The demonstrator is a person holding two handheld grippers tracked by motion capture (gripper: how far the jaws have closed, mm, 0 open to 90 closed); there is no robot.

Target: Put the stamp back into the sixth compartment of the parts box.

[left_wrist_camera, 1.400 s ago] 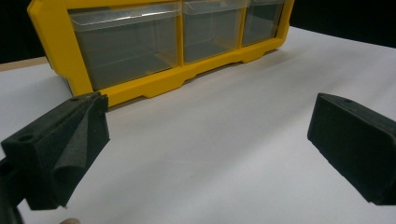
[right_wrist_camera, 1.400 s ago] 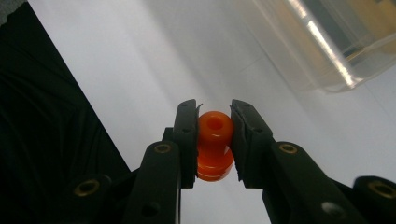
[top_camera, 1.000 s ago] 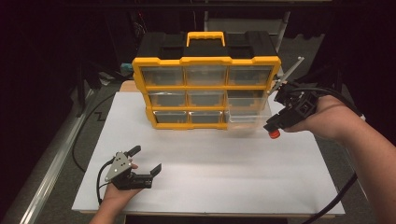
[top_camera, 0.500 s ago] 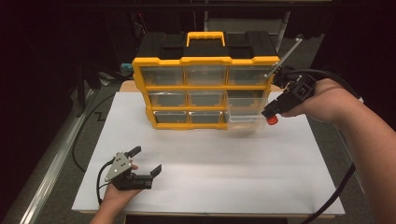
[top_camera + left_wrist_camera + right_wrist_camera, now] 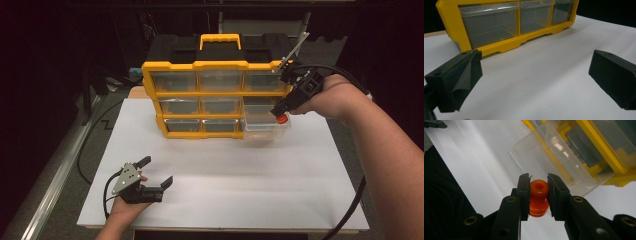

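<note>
Holding a small orange knob (image 5: 539, 195) tight, the right gripper (image 5: 282, 114) hangs over the pulled-out clear drawer (image 5: 265, 131) of the yellow box (image 5: 220, 97). Near the front, the left gripper (image 5: 156, 172) rests wide apart.

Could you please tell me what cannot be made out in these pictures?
- Orange piece: its lower end, right gripper view, hidden between the right gripper's pads.
- Pulled-out clear drawer: any contents, high view, too small and glary.
- Yellow organizer: upper rows, left gripper view, cut off by top edge.
</note>
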